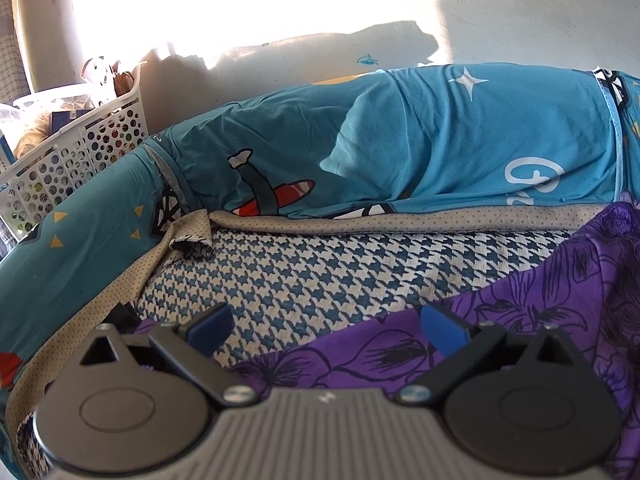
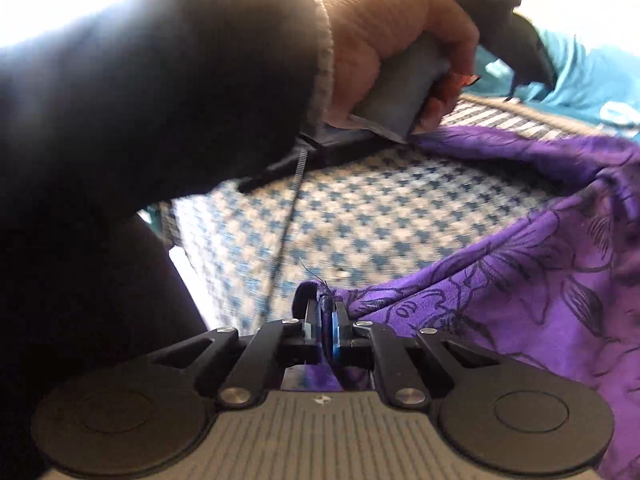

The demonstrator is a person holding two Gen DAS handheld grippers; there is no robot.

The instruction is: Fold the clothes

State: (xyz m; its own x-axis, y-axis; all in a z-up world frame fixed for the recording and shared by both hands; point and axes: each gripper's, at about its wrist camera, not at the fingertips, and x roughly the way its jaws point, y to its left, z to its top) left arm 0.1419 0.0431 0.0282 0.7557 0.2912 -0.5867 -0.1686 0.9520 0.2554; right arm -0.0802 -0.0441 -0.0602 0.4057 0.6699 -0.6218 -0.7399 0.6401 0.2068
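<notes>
Already the right tongs [image 2: 325,322] are clamped on a bunched hem of the purple floral garment [image 2: 540,288], which lies crumpled over the houndstooth mat [image 2: 340,216] on the bed. With so little fabric pinched, a pull could slip it free. The left tongs [image 1: 326,330] stand wide and empty over the far edge; if the left hand [image 2: 400,48] misses that edge, the fold would skew.
</notes>
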